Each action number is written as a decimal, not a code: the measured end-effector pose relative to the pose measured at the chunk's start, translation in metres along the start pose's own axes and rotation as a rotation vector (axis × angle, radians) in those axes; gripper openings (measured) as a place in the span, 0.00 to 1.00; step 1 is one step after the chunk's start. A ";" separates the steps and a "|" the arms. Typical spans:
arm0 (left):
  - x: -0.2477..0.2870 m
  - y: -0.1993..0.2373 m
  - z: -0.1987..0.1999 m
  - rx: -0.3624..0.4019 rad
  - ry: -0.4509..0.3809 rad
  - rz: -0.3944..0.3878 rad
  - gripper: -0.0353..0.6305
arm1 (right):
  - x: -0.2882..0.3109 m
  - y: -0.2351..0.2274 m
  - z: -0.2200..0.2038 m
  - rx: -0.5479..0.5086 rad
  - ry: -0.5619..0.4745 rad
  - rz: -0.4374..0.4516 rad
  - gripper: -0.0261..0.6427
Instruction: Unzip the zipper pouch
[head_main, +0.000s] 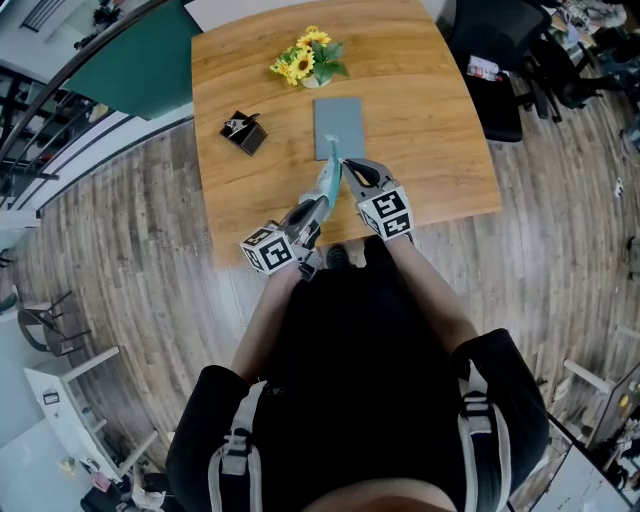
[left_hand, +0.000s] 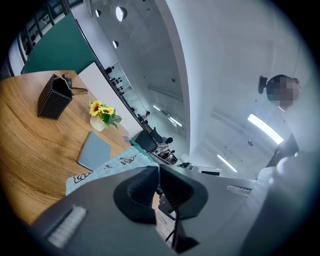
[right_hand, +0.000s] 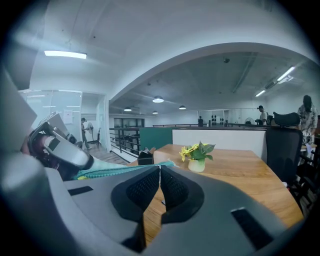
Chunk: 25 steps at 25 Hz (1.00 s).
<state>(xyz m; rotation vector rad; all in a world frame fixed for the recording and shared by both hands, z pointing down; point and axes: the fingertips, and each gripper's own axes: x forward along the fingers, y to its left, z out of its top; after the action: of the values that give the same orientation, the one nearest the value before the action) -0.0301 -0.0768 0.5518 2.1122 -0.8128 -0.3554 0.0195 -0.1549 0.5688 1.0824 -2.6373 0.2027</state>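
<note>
A pale teal zipper pouch (head_main: 330, 178) with dark printed figures hangs in the air above the wooden table's (head_main: 430, 130) near edge, stretched between both grippers. My left gripper (head_main: 327, 190) grips its near end. In the left gripper view the jaws (left_hand: 157, 172) are shut with a sliver of the pouch (left_hand: 110, 165) pinched between them. My right gripper (head_main: 343, 163) is at the pouch's far end. In the right gripper view its jaws (right_hand: 160, 175) are closed together where the pouch (right_hand: 115, 171) edge meets them. The zipper pull is hidden.
On the table stand a small vase of sunflowers (head_main: 308, 62), a black box (head_main: 245, 132) and a flat grey pad (head_main: 338, 127) just beyond the pouch. A black office chair (head_main: 500, 60) is at the far right. People stand far off.
</note>
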 end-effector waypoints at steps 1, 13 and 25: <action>0.000 -0.001 -0.001 0.001 0.003 -0.002 0.06 | -0.001 -0.002 0.000 0.000 0.000 -0.004 0.06; 0.003 -0.010 -0.016 0.001 0.046 -0.028 0.06 | -0.009 -0.022 -0.005 0.026 0.001 -0.049 0.06; 0.005 -0.018 -0.024 0.007 0.077 -0.052 0.06 | -0.010 -0.036 -0.008 0.034 0.008 -0.068 0.06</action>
<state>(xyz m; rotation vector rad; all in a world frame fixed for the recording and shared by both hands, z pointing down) -0.0069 -0.0578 0.5528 2.1433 -0.7172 -0.2968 0.0529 -0.1719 0.5742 1.1772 -2.5937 0.2379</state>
